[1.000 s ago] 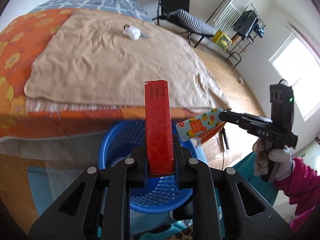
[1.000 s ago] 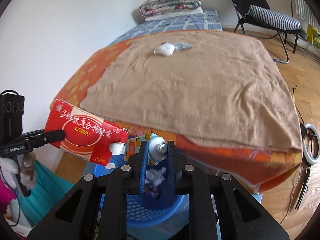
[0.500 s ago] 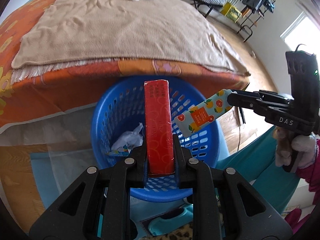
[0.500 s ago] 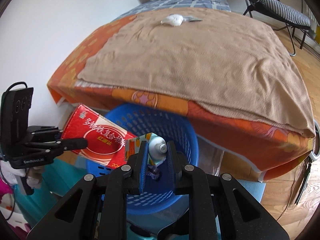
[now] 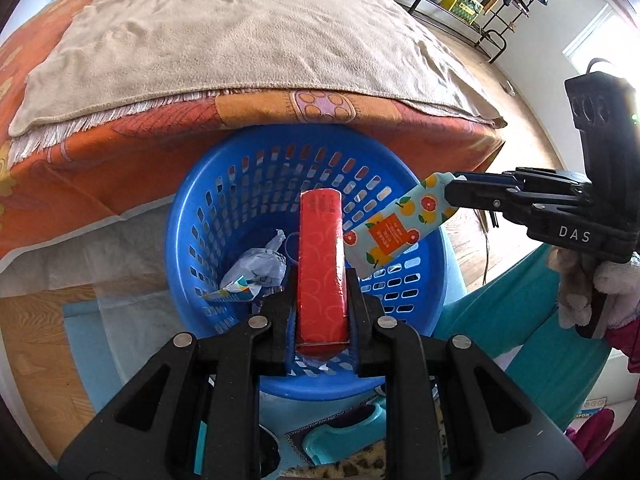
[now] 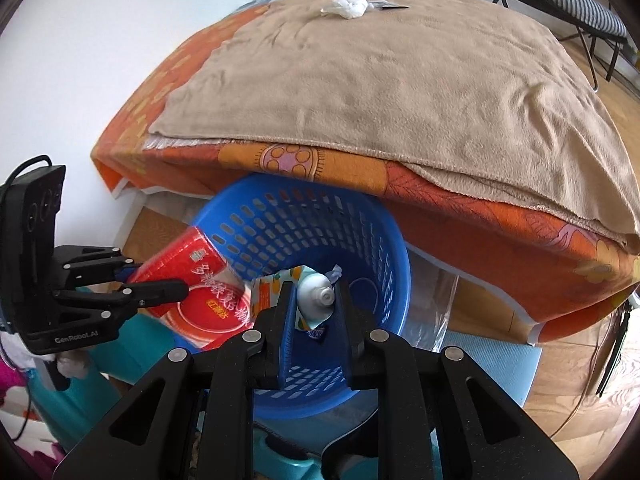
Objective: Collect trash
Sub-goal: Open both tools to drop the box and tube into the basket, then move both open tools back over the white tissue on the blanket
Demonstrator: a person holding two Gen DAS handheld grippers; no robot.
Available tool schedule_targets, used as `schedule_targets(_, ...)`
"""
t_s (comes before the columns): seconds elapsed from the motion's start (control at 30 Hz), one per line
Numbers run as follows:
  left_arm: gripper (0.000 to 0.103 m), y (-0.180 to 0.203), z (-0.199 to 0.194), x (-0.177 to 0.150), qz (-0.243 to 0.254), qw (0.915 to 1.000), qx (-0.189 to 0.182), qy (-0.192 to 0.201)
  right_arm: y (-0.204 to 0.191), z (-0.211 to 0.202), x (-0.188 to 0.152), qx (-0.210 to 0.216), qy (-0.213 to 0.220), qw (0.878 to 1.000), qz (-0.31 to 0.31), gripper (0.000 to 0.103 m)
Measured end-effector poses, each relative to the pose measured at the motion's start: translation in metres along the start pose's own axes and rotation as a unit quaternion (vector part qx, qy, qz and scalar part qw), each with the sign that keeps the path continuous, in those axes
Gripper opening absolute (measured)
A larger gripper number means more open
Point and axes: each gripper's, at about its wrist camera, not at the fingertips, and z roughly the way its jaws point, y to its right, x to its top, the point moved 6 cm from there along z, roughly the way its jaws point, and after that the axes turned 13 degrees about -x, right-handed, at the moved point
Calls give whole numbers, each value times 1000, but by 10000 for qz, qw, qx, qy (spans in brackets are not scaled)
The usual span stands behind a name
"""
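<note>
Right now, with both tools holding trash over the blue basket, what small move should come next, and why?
Probably open both tools. The left tool clamps the red box and the right tool the fruit-print tube, both above the blue basket, so each should drop in.

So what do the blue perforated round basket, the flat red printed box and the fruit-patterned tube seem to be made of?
Blue perforated round basket: looks like moulded plastic, smooth and slightly glossy, with regular slots in its wall.
Flat red printed box: probably thin coated cardboard, going by its crisp folded edges and sheen.
Fruit-patterned tube: seems soft printed plastic with a white cap, pinched flat in the right gripper.
</note>
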Motion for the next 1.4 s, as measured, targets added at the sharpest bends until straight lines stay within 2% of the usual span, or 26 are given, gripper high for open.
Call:
schedule_targets(0.13,20,0,1,1,-32,10000,-18,-23,1,4,-1,-2,-110,9999,41,19)
schedule_targets(0.2,39,1,2,2,-38,10000,-11,-31,1,6,-1,-21,-142,9999,41,22)
schedule_targets(0.23,42,2,1,2,-38,10000,-8,2,1,7,-1,-35,-165,9998,41,30)
schedule_targets(0.27,44,2,1,2,-36,10000,-15,18,1,7,-1,-29,-180,9998,59,43)
schedule_targets(0.33,44,3,0,3,-18,10000,-25,25,1,7,0,28,-160,9998,112,54)
schedule_targets(0.67,44,6,-3,6,-2,9999,-29,103,3,8,1,-59,-186,9997,144,54)
schedule_targets(0.93,44,8,-18,26,-42,9996,-47,293,13,0,14,-148,51,9992,376,54)
schedule_targets(1.2,44,2,-39,74,-111,9981,-19,606,23,-17,49,-231,529,9973,461,56)
schedule_targets(1.27,44,-1,-45,88,-107,9974,10,706,29,-22,65,-206,691,9958,560,68)
schedule_targets(1.4,44,-8,-57,118,10,9957,136,919,43,-30,93,-144,964,9915,857,70)
